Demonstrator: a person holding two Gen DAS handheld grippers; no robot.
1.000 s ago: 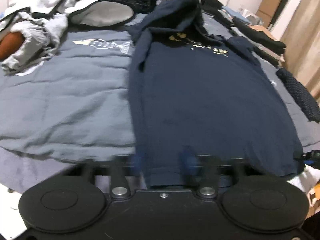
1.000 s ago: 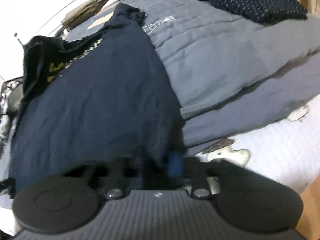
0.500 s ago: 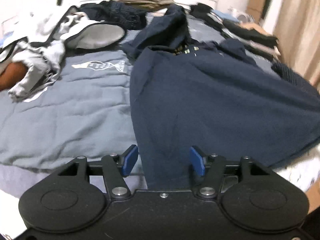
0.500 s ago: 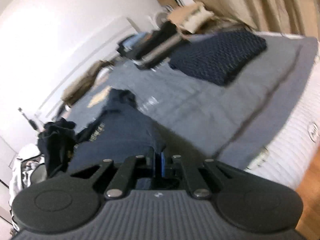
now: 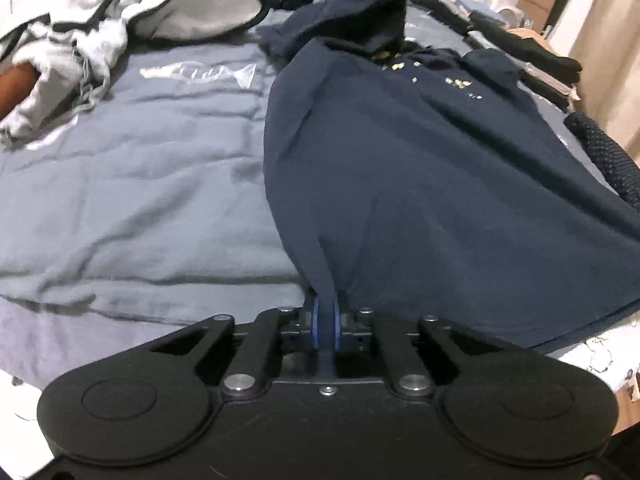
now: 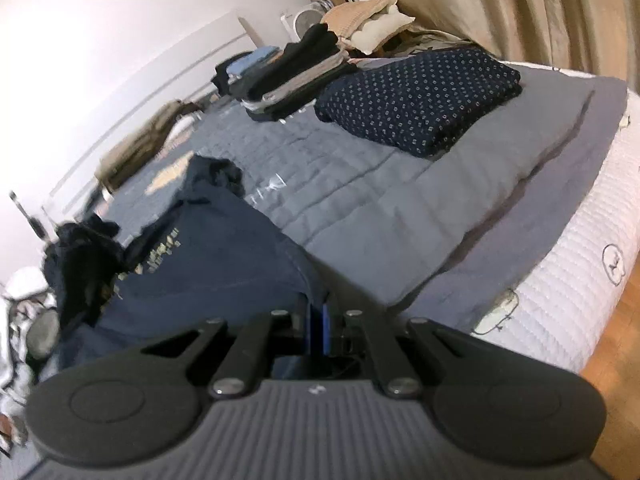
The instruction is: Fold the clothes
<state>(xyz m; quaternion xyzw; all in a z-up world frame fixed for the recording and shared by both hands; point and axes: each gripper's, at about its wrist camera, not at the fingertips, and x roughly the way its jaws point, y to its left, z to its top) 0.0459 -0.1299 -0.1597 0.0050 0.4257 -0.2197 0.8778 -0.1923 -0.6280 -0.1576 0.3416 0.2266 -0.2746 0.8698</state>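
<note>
hoodie: navy, gold print | duvet: grey-blue | folded cloth: navy, dotted

left hand-held gripper pinches navy hoodie hem.

No legible text in either view. Navy hoodie carries a yellowish chest print, too blurred to read. Grey quilt shows a white logo, unreadable. Mattress side bears a small round emblem, characters indistinct.
</note>
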